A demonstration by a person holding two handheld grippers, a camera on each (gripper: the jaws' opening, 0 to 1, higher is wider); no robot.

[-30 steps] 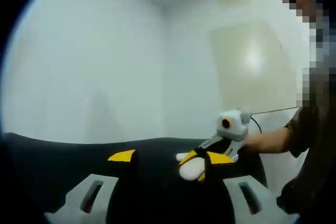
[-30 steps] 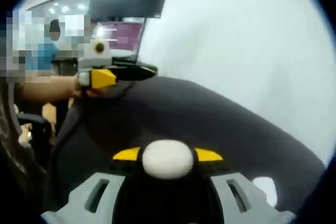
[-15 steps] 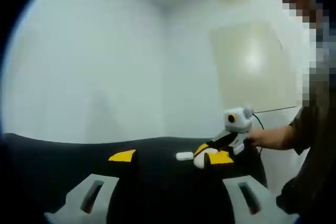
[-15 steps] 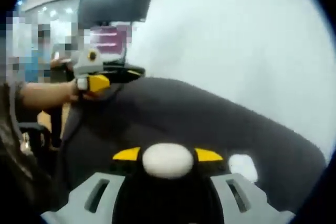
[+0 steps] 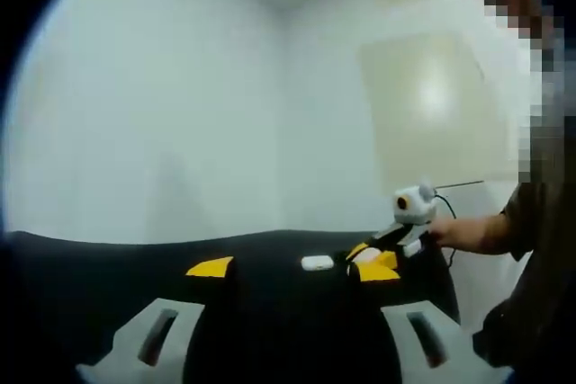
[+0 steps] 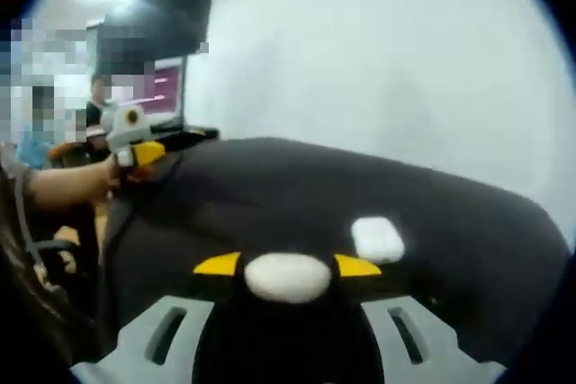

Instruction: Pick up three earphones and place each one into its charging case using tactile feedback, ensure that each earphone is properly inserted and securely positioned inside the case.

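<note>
Crosswise, white earphone (image 6: 287,277) clamped between right tool (image 6: 287,269) tips.

Worktop (image 6: 297,195) looks like matt black cloth, soft and no shine. The white charging case (image 6: 377,239) is smooth plastic, slightly glossy. Right gripper (image 6: 287,278) has matt grey plastic jaws with yellow pads.

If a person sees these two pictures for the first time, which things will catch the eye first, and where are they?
In the right gripper view, a white rounded object sits pinched between the right gripper's yellow-tipped jaws at the bottom centre. A second white piece lies on the black table just beyond. In the left gripper view, the right gripper appears beside that white piece.
</note>
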